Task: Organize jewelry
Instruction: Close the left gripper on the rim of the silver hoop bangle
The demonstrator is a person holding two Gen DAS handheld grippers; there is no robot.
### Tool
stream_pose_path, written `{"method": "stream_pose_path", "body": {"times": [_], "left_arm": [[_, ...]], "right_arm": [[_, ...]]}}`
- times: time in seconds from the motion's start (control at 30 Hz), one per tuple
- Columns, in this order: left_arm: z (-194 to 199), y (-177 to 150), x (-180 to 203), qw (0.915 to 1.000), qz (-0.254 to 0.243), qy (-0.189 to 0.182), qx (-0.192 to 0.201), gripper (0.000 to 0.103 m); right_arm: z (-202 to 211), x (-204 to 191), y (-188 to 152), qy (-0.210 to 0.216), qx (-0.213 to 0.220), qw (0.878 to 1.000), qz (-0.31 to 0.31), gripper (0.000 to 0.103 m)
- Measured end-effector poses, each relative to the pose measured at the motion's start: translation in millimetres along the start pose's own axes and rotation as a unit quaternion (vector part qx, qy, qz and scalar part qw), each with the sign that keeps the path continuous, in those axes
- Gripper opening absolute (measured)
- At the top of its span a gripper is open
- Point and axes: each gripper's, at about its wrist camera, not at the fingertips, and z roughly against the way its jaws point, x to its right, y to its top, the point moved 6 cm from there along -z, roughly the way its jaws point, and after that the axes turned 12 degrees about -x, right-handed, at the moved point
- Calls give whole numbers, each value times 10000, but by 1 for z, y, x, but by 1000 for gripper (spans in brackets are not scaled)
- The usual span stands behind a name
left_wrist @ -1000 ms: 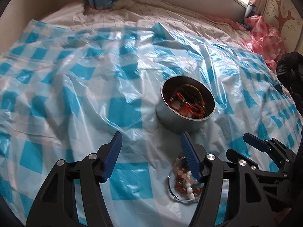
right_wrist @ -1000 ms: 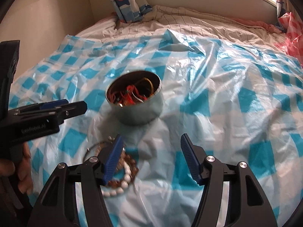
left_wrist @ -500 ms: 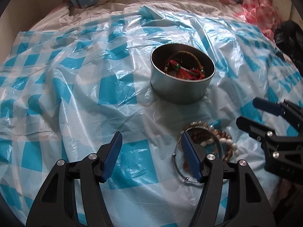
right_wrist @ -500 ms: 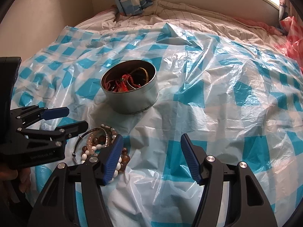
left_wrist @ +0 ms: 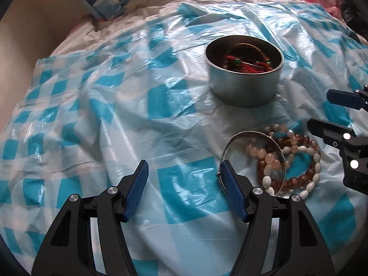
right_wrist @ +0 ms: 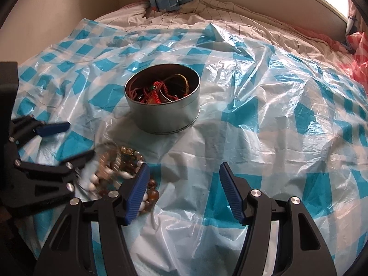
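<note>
A bed is covered by a blue-and-white checked plastic sheet (left_wrist: pixel 174 105). A round metal tin (left_wrist: pixel 245 85) is set on the sheet, far of centre in both views; red cords and a gold-coloured bangle are seen inside it.

Near the tin, a heap of bracelets (left_wrist: pixel 289 161) lies on the sheet: amber, pink and white bead strands, with a silver bangle (left_wrist: pixel 255 138) leaning over them.

In the left wrist view, the left hand-held gripper (left_wrist: pixel 184 184) is shown with its jaws wide and nothing between them. The heap lies just right of its right finger, and the bangle's end is seen touching or just beside that fingertip; which cannot be told.

In the right wrist view, the right hand-held gripper (right_wrist: pixel 182 186) is likewise held wide and empty. The heap lies at its left finger, partly hidden behind it. The left gripper's fingers appear blurred at the left edge, beside the beads.
</note>
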Motion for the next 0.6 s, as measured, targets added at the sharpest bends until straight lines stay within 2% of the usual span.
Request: {"method": "stream_pose_path", "body": {"times": [0.1, 0.33, 0.47, 0.6], "left_arm": [[1, 0, -3, 9999, 50, -162, 8, 62], [0, 3, -4, 9999, 86, -119, 53, 63], [1, 4, -6, 9998, 143, -153, 52, 63], [2, 5, -2, 9993, 137, -354, 53, 63]], "right_arm": [[0, -6, 5, 14, 80, 9999, 97, 61], [-13, -28, 15, -6, 33, 9988, 481, 61], [-23, -32, 18, -218, -75, 9980, 592, 61], [-22, -16, 19, -624, -88, 9973, 365, 63]]}}
